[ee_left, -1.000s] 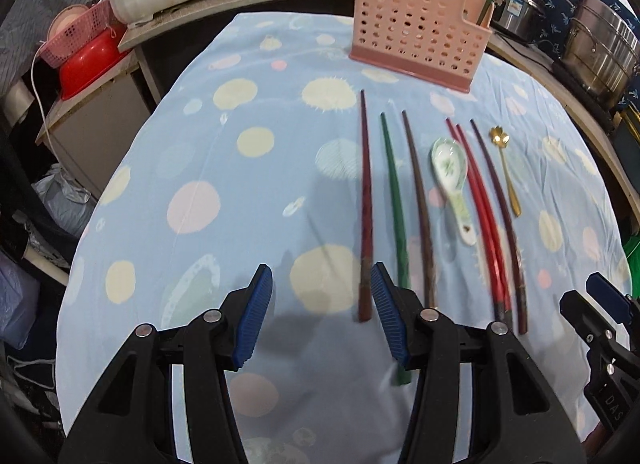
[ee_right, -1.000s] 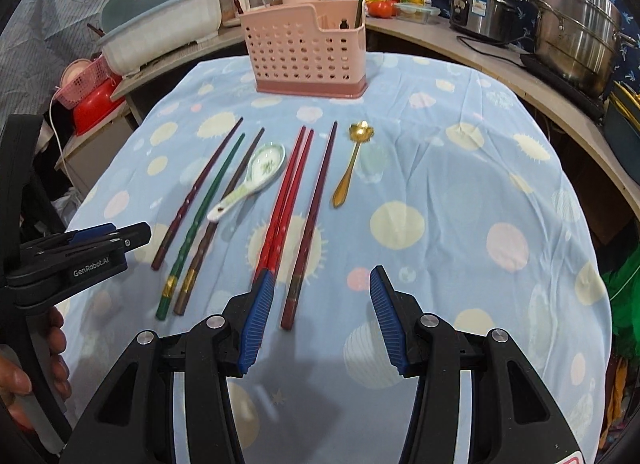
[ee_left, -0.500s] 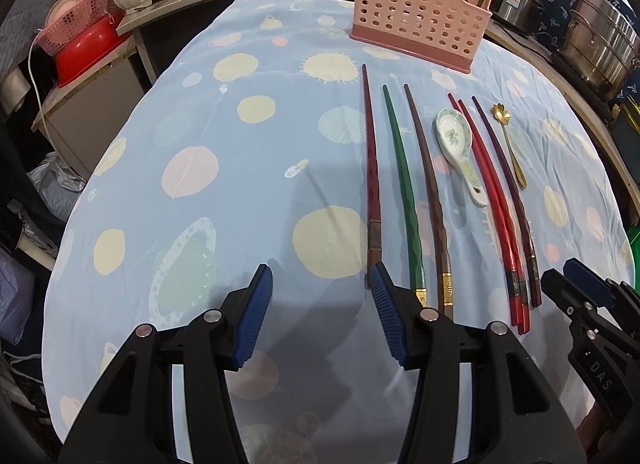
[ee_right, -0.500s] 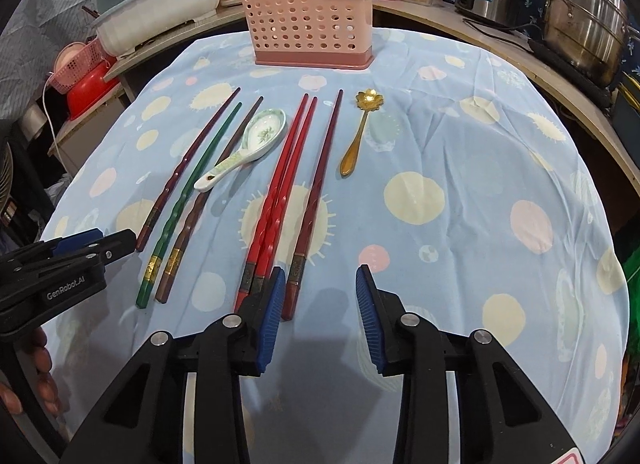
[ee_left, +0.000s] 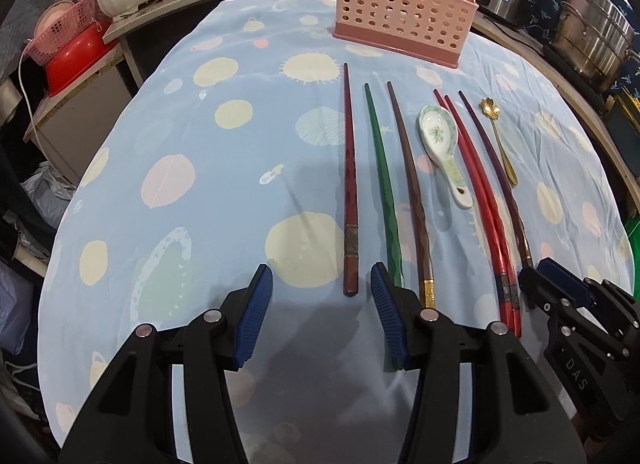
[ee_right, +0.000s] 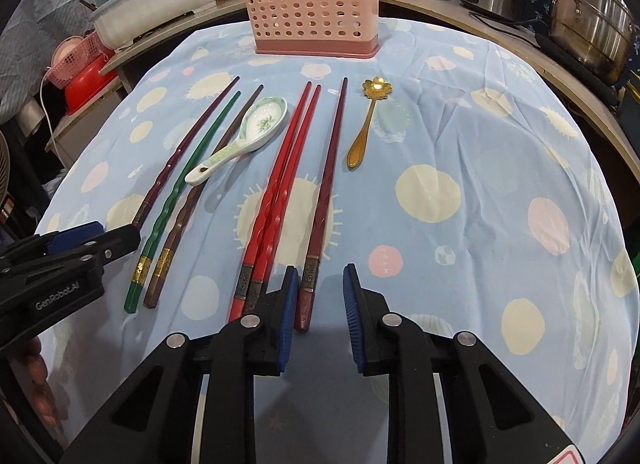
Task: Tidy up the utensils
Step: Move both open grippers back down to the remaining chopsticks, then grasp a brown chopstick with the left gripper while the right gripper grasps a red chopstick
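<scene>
Tabletop [ee_right: 500, 136], blue spotted cloth. Pink caddy [ee_right: 312, 8] at 12 o'clock, the destination. Utensils lie in a row, handles nearest for pickup. Left gripper [ee_left: 322, 316]: fingers half open, empty. Right gripper [ee_right: 320, 312]: fingers closing around dark-red chopstick [ee_right: 326, 188], not yet pinched.

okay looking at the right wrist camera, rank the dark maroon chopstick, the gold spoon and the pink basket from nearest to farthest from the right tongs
1. Dark maroon chopstick: its near end lies between the closing right tongs, not yet gripped.
2. Gold spoon: farther up the cloth, slightly right.
3. Pink basket: at the table's far edge.
</scene>
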`<state>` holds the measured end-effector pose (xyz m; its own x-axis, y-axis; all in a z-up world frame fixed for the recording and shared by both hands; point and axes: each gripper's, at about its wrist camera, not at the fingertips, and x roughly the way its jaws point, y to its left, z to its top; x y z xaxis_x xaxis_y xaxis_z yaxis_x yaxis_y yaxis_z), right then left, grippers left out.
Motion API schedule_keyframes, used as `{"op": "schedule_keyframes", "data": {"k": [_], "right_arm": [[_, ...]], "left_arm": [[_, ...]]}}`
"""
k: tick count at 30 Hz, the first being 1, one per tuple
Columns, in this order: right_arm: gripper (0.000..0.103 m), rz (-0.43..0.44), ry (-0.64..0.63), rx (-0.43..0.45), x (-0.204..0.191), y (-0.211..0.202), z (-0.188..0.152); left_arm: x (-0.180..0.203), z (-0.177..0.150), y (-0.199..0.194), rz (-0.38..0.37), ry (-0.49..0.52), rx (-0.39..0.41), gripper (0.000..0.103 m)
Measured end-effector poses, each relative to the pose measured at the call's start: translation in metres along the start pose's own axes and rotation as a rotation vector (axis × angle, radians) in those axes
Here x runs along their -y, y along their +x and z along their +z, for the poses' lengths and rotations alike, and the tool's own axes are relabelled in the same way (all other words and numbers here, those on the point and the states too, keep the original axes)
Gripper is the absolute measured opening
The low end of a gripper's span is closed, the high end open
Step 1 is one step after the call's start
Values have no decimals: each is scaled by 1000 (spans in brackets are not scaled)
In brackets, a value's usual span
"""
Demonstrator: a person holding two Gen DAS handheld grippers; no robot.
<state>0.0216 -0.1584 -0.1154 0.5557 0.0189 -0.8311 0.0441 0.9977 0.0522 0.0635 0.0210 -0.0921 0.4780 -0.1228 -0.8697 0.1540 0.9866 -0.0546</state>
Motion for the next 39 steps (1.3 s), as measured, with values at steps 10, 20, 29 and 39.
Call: {"op": "schedule_keyframes", "data": {"k": [10,20,29,39], "right_arm": [[20,-6,-22,17,-2,0,-3],[8,14,-24,23,-1,-3,-6],[7,41,1,15,9,-12,-9],[7,63,26,88,20,-50,1]], "left_arm": [[3,3,9,30,23,29,43],[5,1,7,-6,34,53,9],[3,-2,-4,-44,17,38,7],[-6,7,-43,-61,-12,97,7]]}}
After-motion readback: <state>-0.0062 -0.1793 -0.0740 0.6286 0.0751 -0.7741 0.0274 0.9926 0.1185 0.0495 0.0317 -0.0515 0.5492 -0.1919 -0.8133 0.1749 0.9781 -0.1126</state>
